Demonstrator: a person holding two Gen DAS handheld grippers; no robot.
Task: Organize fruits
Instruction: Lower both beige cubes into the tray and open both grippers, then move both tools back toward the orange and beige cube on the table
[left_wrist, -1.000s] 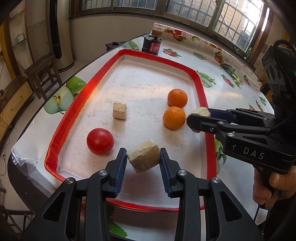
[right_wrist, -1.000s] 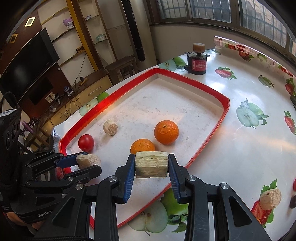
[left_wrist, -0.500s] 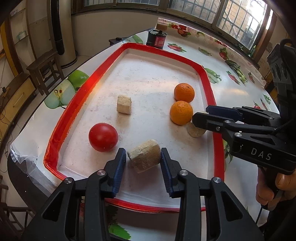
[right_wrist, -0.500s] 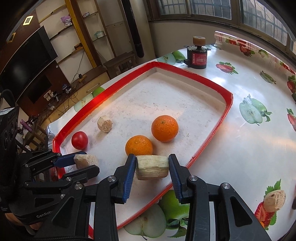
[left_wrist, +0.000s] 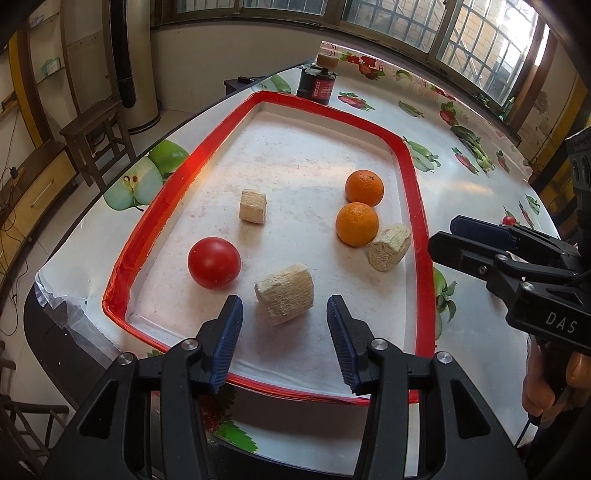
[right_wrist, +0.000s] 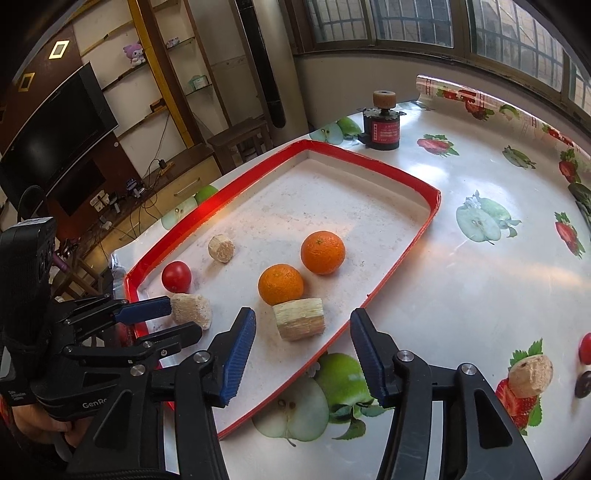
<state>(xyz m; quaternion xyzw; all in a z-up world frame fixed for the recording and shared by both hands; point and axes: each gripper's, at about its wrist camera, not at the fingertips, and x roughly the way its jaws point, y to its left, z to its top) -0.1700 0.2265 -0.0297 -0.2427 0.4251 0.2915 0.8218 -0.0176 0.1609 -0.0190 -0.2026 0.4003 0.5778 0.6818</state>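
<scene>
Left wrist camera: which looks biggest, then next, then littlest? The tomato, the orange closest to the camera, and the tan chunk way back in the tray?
1. and 2. The tomato and the nearer orange look too alike to rank; the tomato sits nearer the camera.
3. The far tan chunk, clearly smallest, inside the red-rimmed tray.

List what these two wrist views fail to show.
- Right wrist view: dark round thing and red fruit, cut off by the lens edge.
- Both views: label text on the black canister, too small to read.
- Left wrist view: hand on the right gripper, mostly hidden behind its body; its jaws are opening, nothing between.
</scene>
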